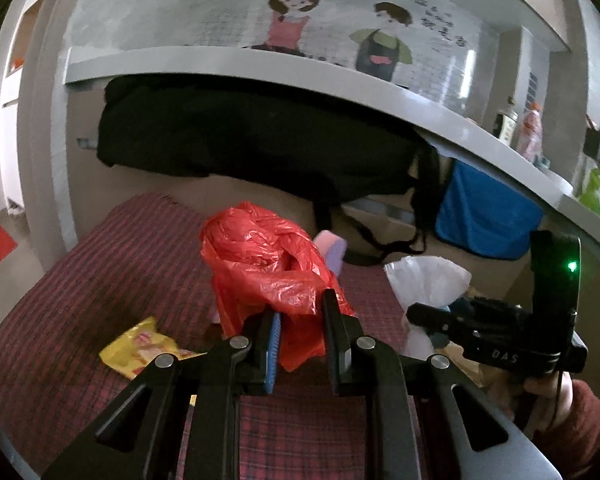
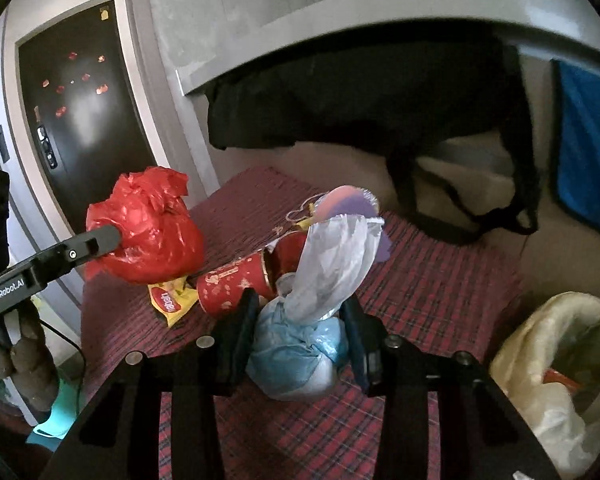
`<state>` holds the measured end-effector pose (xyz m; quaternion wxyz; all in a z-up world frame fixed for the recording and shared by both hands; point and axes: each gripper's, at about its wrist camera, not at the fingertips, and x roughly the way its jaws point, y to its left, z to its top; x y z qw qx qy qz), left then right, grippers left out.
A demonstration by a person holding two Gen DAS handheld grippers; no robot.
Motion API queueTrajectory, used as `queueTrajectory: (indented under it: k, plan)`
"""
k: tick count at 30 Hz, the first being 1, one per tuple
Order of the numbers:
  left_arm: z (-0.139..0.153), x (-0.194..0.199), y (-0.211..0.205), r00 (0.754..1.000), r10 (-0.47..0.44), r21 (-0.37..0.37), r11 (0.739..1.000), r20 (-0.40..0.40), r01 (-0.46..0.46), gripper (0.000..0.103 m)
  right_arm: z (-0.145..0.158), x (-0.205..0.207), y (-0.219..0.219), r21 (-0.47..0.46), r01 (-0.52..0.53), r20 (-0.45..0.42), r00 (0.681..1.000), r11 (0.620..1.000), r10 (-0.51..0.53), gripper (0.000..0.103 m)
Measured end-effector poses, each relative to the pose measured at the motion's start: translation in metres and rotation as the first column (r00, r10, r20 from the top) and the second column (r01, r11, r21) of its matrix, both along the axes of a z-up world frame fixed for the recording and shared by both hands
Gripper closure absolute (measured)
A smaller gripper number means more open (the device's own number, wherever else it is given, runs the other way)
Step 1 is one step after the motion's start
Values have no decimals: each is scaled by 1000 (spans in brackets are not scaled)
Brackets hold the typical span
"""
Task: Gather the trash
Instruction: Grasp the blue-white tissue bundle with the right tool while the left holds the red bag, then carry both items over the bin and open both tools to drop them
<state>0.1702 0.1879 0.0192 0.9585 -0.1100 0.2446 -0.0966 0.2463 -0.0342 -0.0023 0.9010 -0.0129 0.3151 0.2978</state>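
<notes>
Left gripper (image 1: pixel 300 322) pinches crinkled red plastic bag (image 1: pixel 266 258) above plaid cloth (image 1: pixel 100 280).

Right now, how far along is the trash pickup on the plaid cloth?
Done: nothing visibly binned yet. In hand: the left gripper is shut on the red bag; the right gripper has the white-and-blue bag between its jaws. Left: yellow wrapper and red paper cup on the plaid cloth.

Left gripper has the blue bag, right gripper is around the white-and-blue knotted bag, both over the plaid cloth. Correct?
One error: the left gripper holds the red plastic bag, not a blue one, as the left wrist view shows. The right gripper is indeed around the white-and-blue knotted bag, above the plaid cloth.
</notes>
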Motion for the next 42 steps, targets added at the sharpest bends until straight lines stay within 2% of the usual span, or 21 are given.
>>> queueTrajectory:
  k: [11,19,25,30,37,42]
  plan:
    - [18,-22,-90,994,-54,80,996,94,47,83,25,-39,-76,1,97,117,988,995,-96,65]
    - [27,-17,-180,981,-151,142,981,121,134,83,35,-50,-169,26,273,159,949,962,-273,64]
    - [25,7,-234,969,-224,128,969,102,210,83,36,-47,-226,27,384,175,907,923,-383,64]
    - [20,26,-271,956,-283,117,955,79,273,83,34,-40,-256,22,428,174,888,904,-425,64]
    - [5,56,-297,929,-369,70,928,24,366,83,24,-29,-278,35,466,166,870,884,-465,64]
    - [-6,76,-309,925,-381,42,924,0,380,83,20,-21,-286,43,476,164,864,878,-476,64]
